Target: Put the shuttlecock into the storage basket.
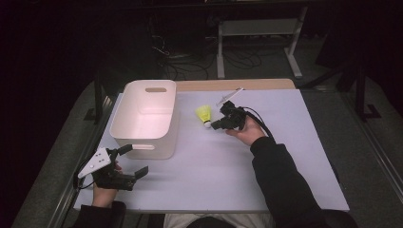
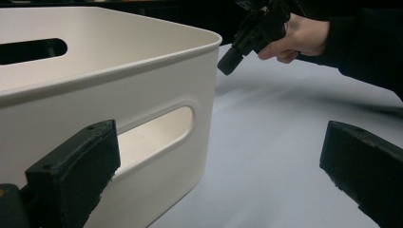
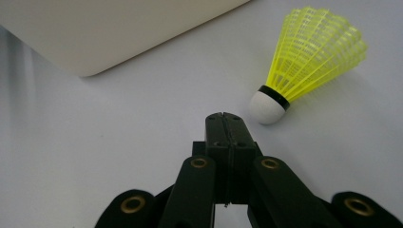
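Yellow shuttlecock (image 3: 304, 61) on the table (image 1: 266, 166), just beside closed right tongs (image 3: 225, 118).

The white plastic storage bin (image 1: 145, 118) stands on the left part of the lavender-topped desk (image 1: 266, 161). The yellow mesh shuttlecock (image 1: 205, 114) lies on the desk just right of the bin. The right tongs (image 1: 215, 126) sit just right of the shuttlecock; the left tongs (image 1: 134, 160) sit at the bin's near side.
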`<action>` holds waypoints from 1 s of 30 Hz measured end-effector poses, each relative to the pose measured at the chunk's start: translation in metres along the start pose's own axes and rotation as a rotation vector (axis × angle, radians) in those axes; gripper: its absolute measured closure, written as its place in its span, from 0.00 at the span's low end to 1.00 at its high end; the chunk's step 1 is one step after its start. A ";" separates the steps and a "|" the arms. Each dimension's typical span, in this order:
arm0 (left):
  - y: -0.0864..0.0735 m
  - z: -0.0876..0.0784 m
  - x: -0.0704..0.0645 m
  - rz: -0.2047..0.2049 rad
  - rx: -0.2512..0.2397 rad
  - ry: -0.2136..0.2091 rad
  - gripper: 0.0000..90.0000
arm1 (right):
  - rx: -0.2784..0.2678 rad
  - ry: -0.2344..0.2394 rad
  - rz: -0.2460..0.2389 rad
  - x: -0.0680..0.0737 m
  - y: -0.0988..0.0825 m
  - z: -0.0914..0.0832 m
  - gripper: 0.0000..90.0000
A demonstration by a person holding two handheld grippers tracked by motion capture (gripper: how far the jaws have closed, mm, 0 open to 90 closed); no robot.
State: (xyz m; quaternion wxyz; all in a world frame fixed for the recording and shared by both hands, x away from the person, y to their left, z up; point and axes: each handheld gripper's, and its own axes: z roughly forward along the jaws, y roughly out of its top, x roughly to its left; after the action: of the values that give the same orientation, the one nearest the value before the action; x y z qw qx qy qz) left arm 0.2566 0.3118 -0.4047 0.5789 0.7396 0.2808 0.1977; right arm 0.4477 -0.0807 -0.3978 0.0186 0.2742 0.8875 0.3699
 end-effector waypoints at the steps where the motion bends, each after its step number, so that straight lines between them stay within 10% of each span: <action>1: 0.000 0.000 0.000 0.000 0.000 0.000 0.00 | 0.000 0.000 0.000 0.000 0.000 0.000 0.98; 30: 0.000 0.000 0.001 0.002 0.002 -0.007 0.00 | -0.007 -0.065 0.061 -0.038 0.026 0.011 0.98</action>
State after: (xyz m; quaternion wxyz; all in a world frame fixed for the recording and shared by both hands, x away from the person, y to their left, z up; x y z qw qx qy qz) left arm 0.2570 0.3124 -0.4047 0.5790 0.7412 0.2782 0.1952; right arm 0.4946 -0.0775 -0.3945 0.0369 0.3127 0.8765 0.3642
